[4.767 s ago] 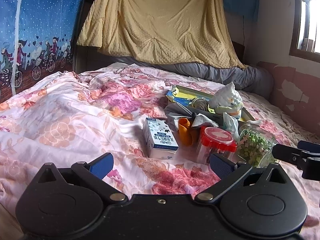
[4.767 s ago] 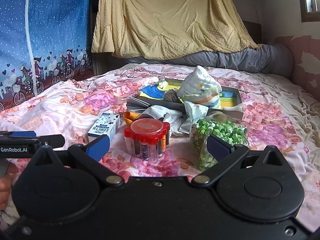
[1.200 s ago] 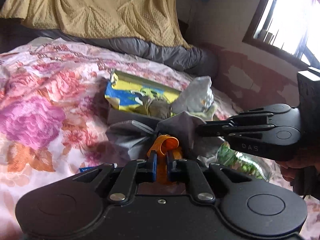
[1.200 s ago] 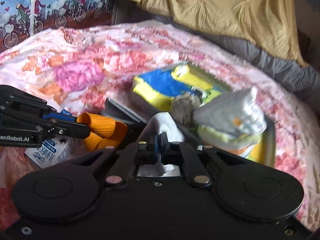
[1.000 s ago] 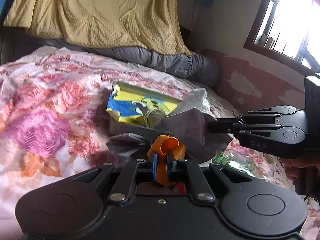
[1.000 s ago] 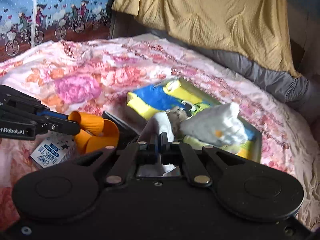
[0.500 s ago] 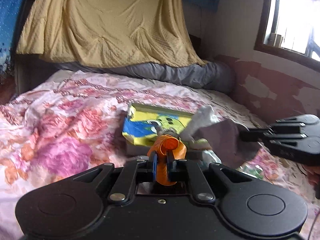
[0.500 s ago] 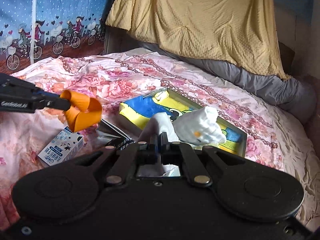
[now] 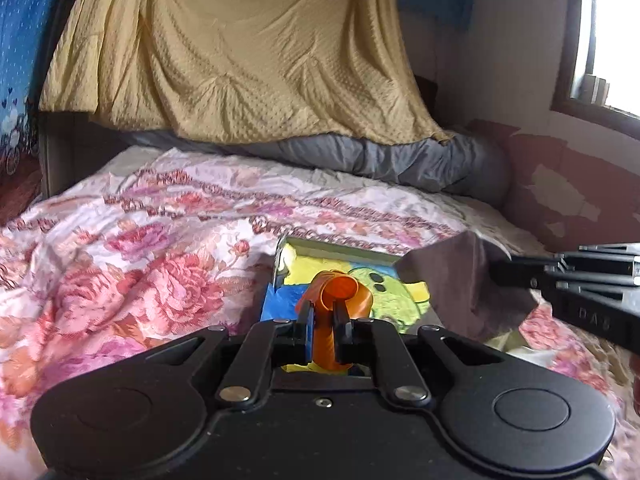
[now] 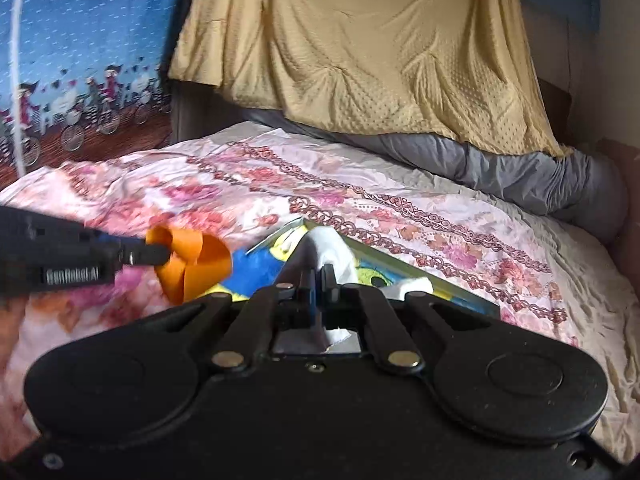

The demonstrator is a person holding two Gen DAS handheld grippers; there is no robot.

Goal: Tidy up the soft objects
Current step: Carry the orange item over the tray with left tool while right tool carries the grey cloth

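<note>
My left gripper (image 9: 322, 314) is shut on a looped orange band (image 9: 340, 298) and holds it in the air above the yellow-and-blue box (image 9: 394, 290) on the bed. The band also shows in the right wrist view (image 10: 192, 264), at the tip of the left gripper (image 10: 158, 256). My right gripper (image 10: 318, 280) is shut on a grey-and-white cloth (image 10: 326, 252), also lifted above the box (image 10: 256, 270). In the left wrist view the cloth (image 9: 464, 284) hangs from the right gripper (image 9: 500, 272) at the right.
A floral quilt (image 9: 160, 248) covers the bed. A yellow blanket (image 9: 232, 52) hangs at the back over a grey bolster (image 9: 400, 160). A blue patterned net (image 10: 80, 48) stands at the left. A window (image 9: 608, 32) is at the right.
Both grippers have risen and moved forward with the band and the cloth. The carton, jar and other items on the bed have dropped out of view below.
</note>
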